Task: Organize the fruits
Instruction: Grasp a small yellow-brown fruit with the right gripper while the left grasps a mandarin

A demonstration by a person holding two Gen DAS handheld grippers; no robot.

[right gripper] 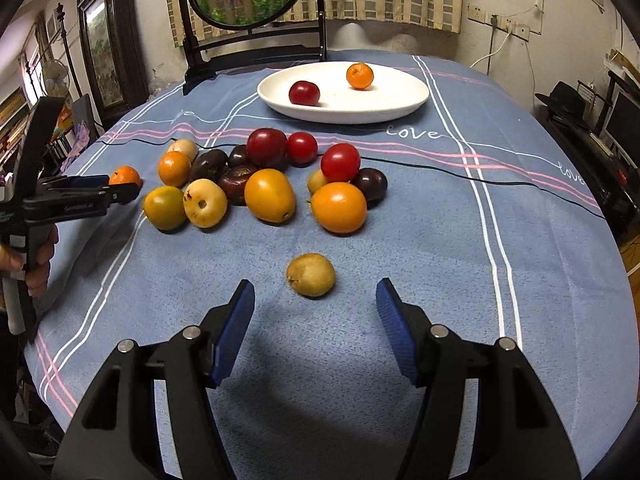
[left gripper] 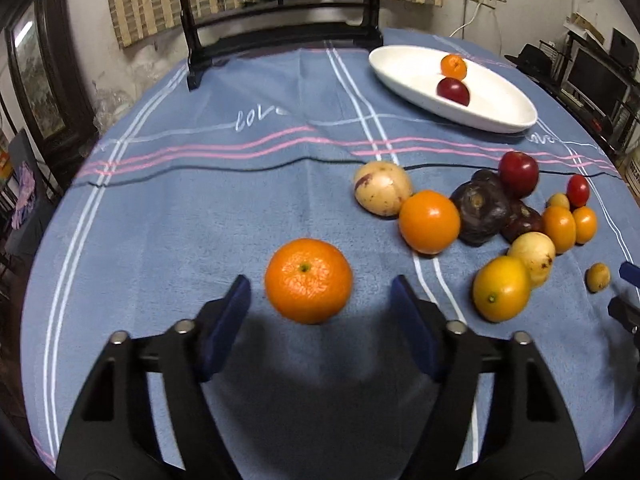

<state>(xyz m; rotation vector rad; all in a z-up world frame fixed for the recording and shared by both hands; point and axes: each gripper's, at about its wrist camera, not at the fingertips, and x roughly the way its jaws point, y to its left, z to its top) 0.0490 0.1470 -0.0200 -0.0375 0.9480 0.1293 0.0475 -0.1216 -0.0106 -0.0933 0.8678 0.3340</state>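
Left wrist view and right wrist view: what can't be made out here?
- Right gripper, left wrist view: cut off by the frame edge; its jaws show fully only in its own view.
- Dark fruits, right wrist view: half hidden behind front fruits, type unclear.
- Mandarin, right wrist view: partly covered by the left gripper.
- Small brown fruit, left wrist view: too small to identify.

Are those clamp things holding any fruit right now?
No. Both are open: the left hand-held gripper flanks a mandarin, the right hand-held gripper faces a small yellowish fruit.
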